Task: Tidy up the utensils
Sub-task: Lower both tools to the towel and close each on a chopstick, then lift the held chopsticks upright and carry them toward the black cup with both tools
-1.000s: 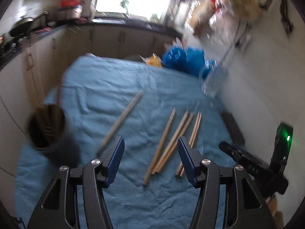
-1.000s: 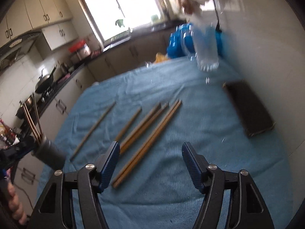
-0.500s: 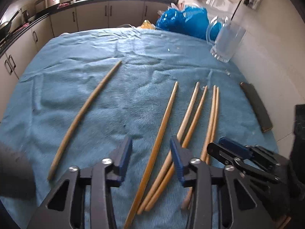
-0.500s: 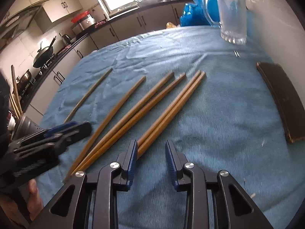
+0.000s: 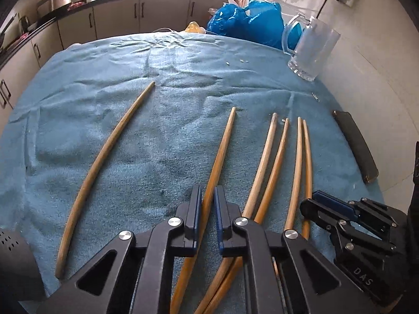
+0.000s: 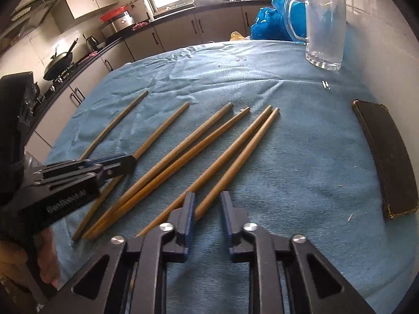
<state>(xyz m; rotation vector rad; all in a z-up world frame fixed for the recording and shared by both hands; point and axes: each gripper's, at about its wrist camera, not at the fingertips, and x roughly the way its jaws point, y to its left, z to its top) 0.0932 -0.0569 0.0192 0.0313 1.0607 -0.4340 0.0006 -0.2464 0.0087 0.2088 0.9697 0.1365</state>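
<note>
On the blue towel (image 5: 162, 136), both tongs are closing, each around one chopstick: left tongs (image 5: 207, 196), right tongs (image 6: 207, 201).

Six long wooden chopsticks (image 5: 264, 157) lie flat on a blue towel (image 5: 170, 60), tips toward twelve o'clock. One darker stick (image 5: 104, 157) lies alone at nine o'clock; a single chopstick (image 5: 222, 146) runs down the centre; two close pairs (image 5: 301, 162) lie side by side at three o'clock.
</note>
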